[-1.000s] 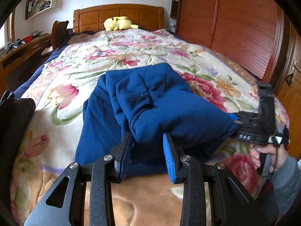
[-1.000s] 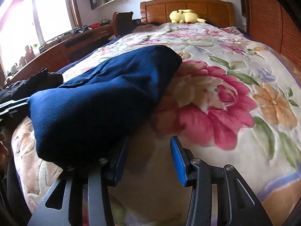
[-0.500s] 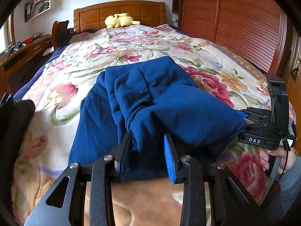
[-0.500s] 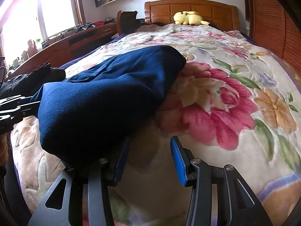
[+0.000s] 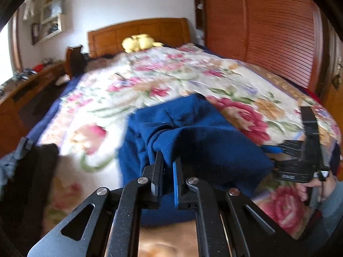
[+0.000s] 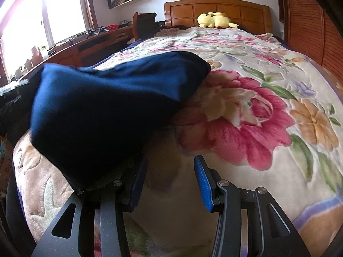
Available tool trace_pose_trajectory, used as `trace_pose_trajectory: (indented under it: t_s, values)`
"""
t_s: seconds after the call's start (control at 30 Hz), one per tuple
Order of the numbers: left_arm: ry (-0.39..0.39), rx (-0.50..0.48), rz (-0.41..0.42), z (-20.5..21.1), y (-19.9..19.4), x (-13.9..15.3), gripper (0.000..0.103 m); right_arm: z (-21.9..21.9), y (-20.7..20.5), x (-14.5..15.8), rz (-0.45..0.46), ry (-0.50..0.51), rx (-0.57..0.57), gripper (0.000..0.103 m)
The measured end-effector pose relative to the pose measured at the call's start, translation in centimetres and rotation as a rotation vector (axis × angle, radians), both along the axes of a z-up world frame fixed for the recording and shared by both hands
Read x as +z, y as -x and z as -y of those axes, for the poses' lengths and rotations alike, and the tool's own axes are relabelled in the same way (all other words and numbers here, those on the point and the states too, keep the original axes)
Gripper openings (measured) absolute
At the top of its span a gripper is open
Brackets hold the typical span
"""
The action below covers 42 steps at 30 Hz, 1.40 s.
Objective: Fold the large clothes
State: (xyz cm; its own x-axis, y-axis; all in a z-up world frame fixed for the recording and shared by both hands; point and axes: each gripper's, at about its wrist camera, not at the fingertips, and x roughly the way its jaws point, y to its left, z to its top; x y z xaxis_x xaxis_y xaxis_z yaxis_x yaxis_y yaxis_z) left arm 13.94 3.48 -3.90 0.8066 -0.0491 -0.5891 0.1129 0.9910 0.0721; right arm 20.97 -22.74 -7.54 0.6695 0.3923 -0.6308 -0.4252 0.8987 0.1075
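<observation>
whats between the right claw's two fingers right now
Nothing is gripped: in the right wrist view the right claw stands open over bare floral blanket, the blue garment draped over its left finger only.

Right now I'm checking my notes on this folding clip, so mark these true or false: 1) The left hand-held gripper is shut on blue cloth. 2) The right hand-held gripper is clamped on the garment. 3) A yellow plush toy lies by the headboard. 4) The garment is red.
1) True: the left hand-held gripper has just been closing and now pinches a fold of the navy blue garment.
2) False: the right hand-held gripper stands open, with only the floral blanket between its jaws.
3) True: the yellow plush toy lies at the wooden headboard.
4) False: it is navy blue.
</observation>
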Motion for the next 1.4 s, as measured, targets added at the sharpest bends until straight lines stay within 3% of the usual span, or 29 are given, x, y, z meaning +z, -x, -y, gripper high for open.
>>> trace_pose_trajectory:
  t_s: [0.17,0.3,0.47,0.7,0.8,0.9,0.97,1.07,1.23,1.3,1.4]
  values:
    - [0.004,0.109,-0.061,-4.6,0.1,-3.0,0.008,0.0,0.2,0.1,0.01,-0.006,0.001,0.047]
    - [0.01,0.107,-0.114,-5.2,0.9,-5.8,0.007,-0.9,0.8,0.7,0.03,0.034,0.018,0.047]
    - [0.023,0.107,-0.108,-5.4,0.7,-6.3,0.007,-2.9,1.5,4.0,0.059,-0.017,0.106,0.047]
    - [0.037,0.092,-0.101,-5.7,1.0,-6.6,0.007,-9.4,1.0,8.2,0.083,-0.033,0.286,0.036]
    - [0.048,0.086,-0.108,-6.0,1.1,-6.6,0.007,-11.6,0.6,7.3,0.051,0.043,0.311,0.029]
    - [0.09,0.046,-0.128,-6.0,1.2,-6.7,0.007,-11.7,-0.2,4.2,-0.041,0.099,0.324,0.028]
    - [0.079,0.039,-0.133,-5.5,1.5,-6.7,0.008,-11.6,-0.1,2.1,-0.04,0.112,0.323,0.028]
    - [0.088,0.051,-0.132,-5.7,2.0,-6.2,0.008,-11.4,-0.1,2.5,-0.03,0.097,0.319,0.028]
    - [0.101,0.063,-0.137,-6.9,3.4,-5.7,0.024,-9.6,-1.4,4.7,-0.017,0.07,0.32,0.03]
    - [0.1,0.066,-0.15,-7.3,3.8,-5.8,0.031,-8.4,-2.5,5.9,0.018,0.069,0.277,0.041]
    - [0.107,0.074,-0.163,-7.8,4.1,-6.3,0.033,-7.3,-5.0,6.7,0.04,0.1,0.225,0.047]
